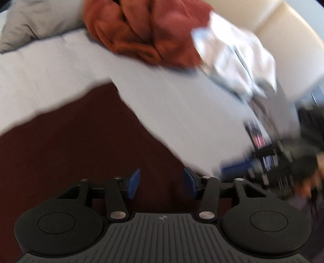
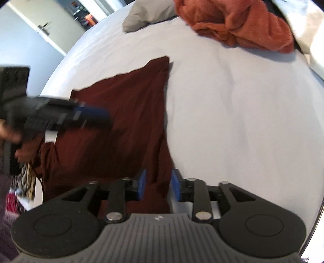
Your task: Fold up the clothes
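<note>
Pale grey bedsheet (image 2: 232, 113) underneath everything, smooth and bare to the right. Closest in, right gripper (image 2: 157, 185) with blue pads spread, poised over the near right edge of the flat dark maroon garment (image 2: 121, 125), nothing pinched. Looks set to take that edge for a fold. Left gripper (image 1: 162, 183) likewise spread and empty, low over the same maroon cloth; blurred in the right view, crossing the garment's left side. Further back, crumpled rust-orange fleece pile (image 2: 239, 26) and grey pillow (image 2: 145, 16), well apart from the garment, out of the way. Smeared white-and-grey cloth (image 1: 232, 60) beside the fleece, possibly another garment. Clear sheet ahead for folding.
</note>
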`<state>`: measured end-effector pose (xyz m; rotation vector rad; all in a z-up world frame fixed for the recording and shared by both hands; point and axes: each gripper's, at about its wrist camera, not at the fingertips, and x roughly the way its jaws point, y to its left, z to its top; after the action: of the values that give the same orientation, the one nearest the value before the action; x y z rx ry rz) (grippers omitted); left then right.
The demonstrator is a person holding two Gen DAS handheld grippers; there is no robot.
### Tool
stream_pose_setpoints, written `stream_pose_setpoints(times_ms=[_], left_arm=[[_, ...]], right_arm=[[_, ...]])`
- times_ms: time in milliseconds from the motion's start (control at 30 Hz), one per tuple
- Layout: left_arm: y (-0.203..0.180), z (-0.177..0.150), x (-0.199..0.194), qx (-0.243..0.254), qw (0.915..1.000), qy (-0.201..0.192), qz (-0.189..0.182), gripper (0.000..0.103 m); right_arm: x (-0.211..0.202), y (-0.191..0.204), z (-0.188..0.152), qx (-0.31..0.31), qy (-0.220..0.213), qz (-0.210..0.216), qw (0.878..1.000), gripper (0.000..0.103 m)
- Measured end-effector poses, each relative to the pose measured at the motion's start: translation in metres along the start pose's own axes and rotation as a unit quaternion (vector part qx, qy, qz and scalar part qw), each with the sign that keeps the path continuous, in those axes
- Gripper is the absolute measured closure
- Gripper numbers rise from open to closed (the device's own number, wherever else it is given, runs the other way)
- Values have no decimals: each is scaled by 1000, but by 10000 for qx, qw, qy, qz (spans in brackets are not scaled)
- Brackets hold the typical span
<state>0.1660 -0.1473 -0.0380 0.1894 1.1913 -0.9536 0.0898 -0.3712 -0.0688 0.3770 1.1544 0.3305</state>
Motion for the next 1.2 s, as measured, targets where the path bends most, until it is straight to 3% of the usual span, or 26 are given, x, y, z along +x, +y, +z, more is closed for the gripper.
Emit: stream_pose_setpoints(times_ms=[100, 200, 233, 300, 400, 633, 767, 867, 1000, 1133, 1200], left_arm=[[-14, -33, 5, 273, 9990, 280, 223, 56], [-22, -55, 7, 424, 9969, 270, 598, 57], [-24, -60, 5, 422, 9967, 214, 652, 65], [-26, -68, 0, 370, 9972, 46, 651, 83], [-34, -76, -10, 482, 9966, -157, 649, 98], [-57, -94, -36, 609, 9933, -615, 767, 103], [-80, -109, -39, 804, 9931, -529, 666, 103], [-91, -123, -34, 883, 9923, -466, 732, 103], [-111, -142, -27, 1292, 9865, -405, 925, 103], [-125, -154, -18, 1449, 9827, -464, 1058, 103], [-130, -158, -13, 1489, 9817, -508, 1074, 103]], right_arm=[[6, 2, -13, -228, 165, 15, 9996, 66], [7, 7, -28, -426, 289, 50, 9987, 70], [9, 9, -30, -465, 280, 59, 9985, 85], [6, 14, -34, -635, 225, 54, 9977, 88], [0, 20, -31, -846, 87, 63, 9964, 90], [-6, 30, -35, -1471, 107, -347, 9884, 93], [-14, 23, -46, -1509, 224, -414, 9874, 94], [-23, 24, -49, -1587, 18, -331, 9868, 90], [-30, 36, -53, -1944, -281, -199, 9803, 65], [-25, 61, -67, -2576, -394, -58, 9654, 65], [-16, 70, -71, -2622, -339, -238, 9641, 65]])
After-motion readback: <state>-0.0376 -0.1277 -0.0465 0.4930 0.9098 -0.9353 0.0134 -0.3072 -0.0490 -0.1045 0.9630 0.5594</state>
